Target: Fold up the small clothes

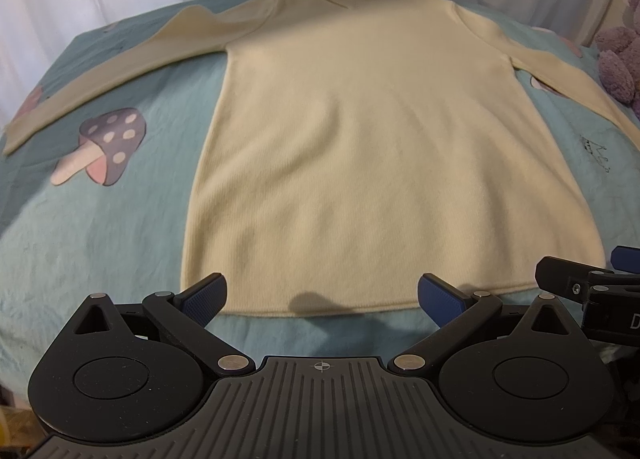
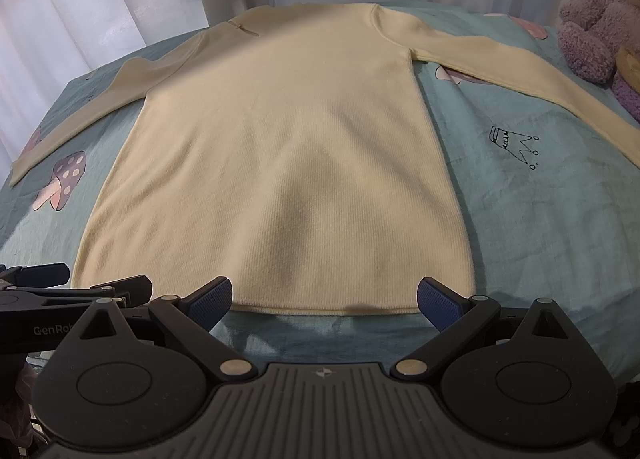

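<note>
Hovering side by side at the near hem of the cream sweater (image 1: 360, 147), left gripper (image 1: 322, 297) and right gripper (image 2: 324, 299) both with jaws spread wide and holding nothing, likely lining up for a first grasp. Lying flat on the teal bedsheet (image 2: 540, 227), sleeves spread outward, leaving open sheet along both sides for folding inward, though crowding the plush bear (image 2: 596, 31) at the far right.
</note>
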Demonstrator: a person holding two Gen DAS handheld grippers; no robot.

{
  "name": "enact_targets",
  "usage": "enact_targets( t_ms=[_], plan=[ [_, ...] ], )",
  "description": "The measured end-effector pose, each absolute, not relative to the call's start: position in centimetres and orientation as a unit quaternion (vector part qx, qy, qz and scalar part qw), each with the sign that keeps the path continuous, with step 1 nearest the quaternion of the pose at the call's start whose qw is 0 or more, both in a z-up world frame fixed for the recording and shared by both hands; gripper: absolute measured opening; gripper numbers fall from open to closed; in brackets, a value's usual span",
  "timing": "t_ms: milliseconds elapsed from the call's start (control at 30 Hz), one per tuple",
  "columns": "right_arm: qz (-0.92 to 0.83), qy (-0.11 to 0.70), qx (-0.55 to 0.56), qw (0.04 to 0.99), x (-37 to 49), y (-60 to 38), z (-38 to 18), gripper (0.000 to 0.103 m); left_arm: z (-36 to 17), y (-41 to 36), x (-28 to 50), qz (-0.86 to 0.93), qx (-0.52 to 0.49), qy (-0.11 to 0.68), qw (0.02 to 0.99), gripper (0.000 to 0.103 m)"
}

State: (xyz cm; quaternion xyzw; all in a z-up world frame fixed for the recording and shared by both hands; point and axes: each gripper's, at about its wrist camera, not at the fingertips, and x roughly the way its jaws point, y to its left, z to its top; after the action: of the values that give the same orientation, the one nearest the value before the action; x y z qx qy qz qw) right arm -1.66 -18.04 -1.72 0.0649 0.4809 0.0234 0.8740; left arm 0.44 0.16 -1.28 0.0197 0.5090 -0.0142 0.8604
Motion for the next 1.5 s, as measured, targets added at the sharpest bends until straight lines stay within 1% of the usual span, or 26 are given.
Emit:
enact_targets(
  t_ms=[1500],
  plan=[
    [0.024,0.486,0.071,0.871,-1.16,-18.33,-1.81,0.099,-1.66,0.39,1.36,-0.016,0.014,0.522,0.853,0.103]
  ],
)
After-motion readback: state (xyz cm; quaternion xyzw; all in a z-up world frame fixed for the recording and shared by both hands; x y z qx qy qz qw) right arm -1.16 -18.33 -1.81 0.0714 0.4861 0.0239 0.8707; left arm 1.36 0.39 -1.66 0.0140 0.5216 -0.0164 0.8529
